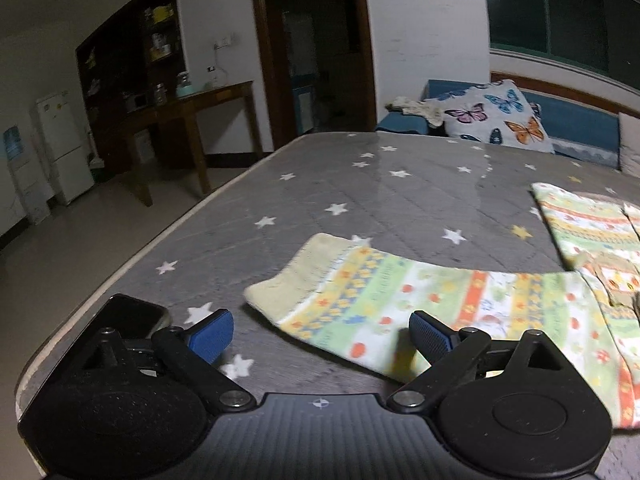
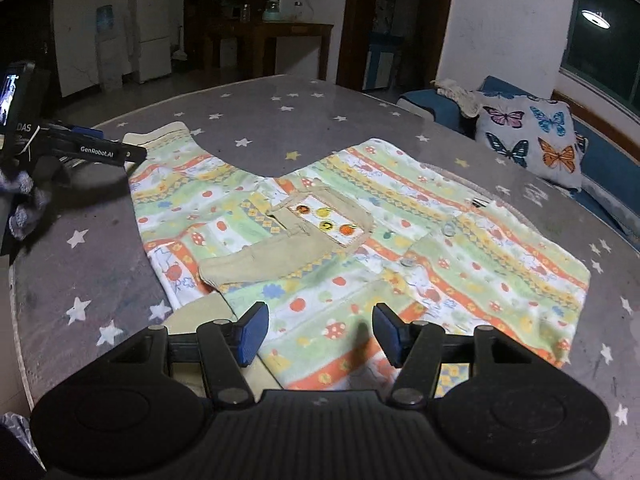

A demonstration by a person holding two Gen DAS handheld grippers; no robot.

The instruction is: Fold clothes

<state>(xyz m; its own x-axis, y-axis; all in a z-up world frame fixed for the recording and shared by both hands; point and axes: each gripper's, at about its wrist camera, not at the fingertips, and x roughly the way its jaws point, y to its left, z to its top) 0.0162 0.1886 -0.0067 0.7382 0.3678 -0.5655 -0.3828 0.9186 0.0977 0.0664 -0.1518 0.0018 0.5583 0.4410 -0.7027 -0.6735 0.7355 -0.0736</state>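
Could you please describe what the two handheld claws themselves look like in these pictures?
Both the left claw and the right claw are matte black, with ribbed bodies, round side discs and silver pivot pins. Their fingertips carry blue textured pads. White "GenRobot.AI" lettering marks the left one's side.

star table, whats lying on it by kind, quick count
Patterned garment: 1
Dark phone, at the near edge by the left gripper: 1
Total: 2
Both the left gripper and the right gripper hang open, holding nothing. Table.
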